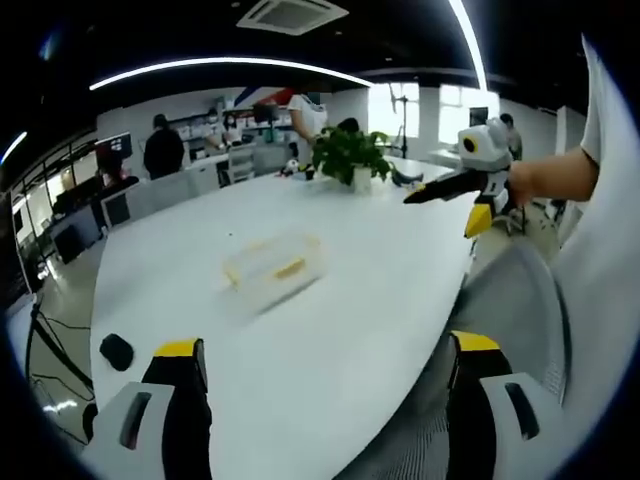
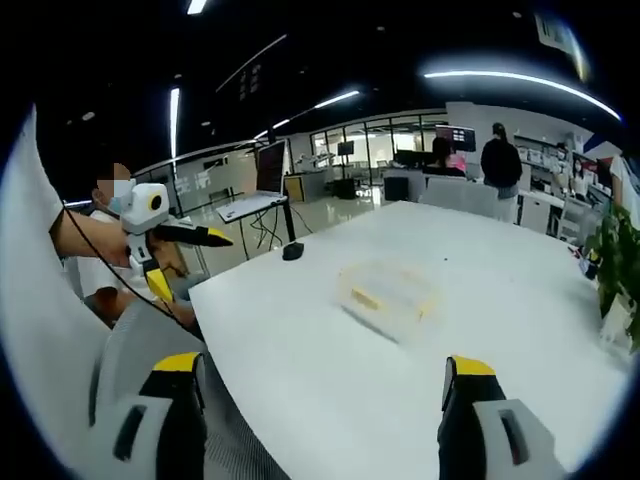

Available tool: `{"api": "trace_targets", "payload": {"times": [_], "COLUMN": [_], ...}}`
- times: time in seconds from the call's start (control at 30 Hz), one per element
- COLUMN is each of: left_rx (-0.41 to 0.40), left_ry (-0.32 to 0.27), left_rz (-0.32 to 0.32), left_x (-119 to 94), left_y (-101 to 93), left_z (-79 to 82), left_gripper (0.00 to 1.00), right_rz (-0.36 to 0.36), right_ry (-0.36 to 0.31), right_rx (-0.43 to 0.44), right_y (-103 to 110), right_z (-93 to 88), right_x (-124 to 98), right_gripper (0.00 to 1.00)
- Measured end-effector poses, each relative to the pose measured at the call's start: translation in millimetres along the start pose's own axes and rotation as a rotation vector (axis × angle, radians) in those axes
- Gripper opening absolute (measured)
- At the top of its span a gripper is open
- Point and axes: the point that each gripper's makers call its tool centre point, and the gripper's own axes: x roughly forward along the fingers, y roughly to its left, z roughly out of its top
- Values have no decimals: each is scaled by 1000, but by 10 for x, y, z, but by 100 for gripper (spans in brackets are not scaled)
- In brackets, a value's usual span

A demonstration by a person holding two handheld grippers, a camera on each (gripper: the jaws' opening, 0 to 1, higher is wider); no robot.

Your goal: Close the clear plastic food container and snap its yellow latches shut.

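Left gripper view: the left gripper is seen at 6 o'clock, with its two yellow-tipped jaws held wide apart and nothing between them. A clear plastic food container is seen near the middle of the picture, a little toward 9 o'clock, resting on a big white table. It is blurred, but yellow latches can be made out on it. Whether its lid is shut cannot be told. A small black thing lies on the table at 8 o'clock. A green potted plant is set at the far end, at 12 o'clock. The right gripper is held up in a hand at 2 o'clock, well apart from the container, with its jaws spread.

In the right gripper view, the right gripper is seen at 6 o'clock, jaws wide apart and nothing held. The container is seen on the table just above the middle, well apart from the jaws. The left gripper is held up at 9 o'clock, jaws spread. Plant leaves are seen at 3 o'clock. People are standing far back at 1 o'clock.
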Motion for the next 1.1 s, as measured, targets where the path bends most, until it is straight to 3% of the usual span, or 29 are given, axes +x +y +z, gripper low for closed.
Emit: {"api": "trace_targets", "payload": {"times": [0.2,0.3,0.4,0.8,0.9,1.1], "left_rx": [-14,-19,-20,-37,-28,-50], "left_ry": [-8,-8,-2,-1,5,11], "left_rz": [33,40,57,62,66,75], "left_x": [-114,-161,-186,-241,-257,-284], "left_y": [-36,-58,-38,-107,-75,-20], "left_z": [-77,-109,-136,-193,-195,-207], "left_gripper": [98,99,99,99,99,99], "right_rz": [-44,-36,-34,-51,-62,-65], "right_ry": [-44,-20,-28,-35,-8,-33], "right_rx": [47,99,87,113,152,144], "right_y": [38,87,112,156,154,141], "right_z": [-94,-182,-223,-323,-380,-342], "right_x": [-245,-337,-409,-479,-471,-477], "right_gripper": [99,99,99,99,99,99]}}
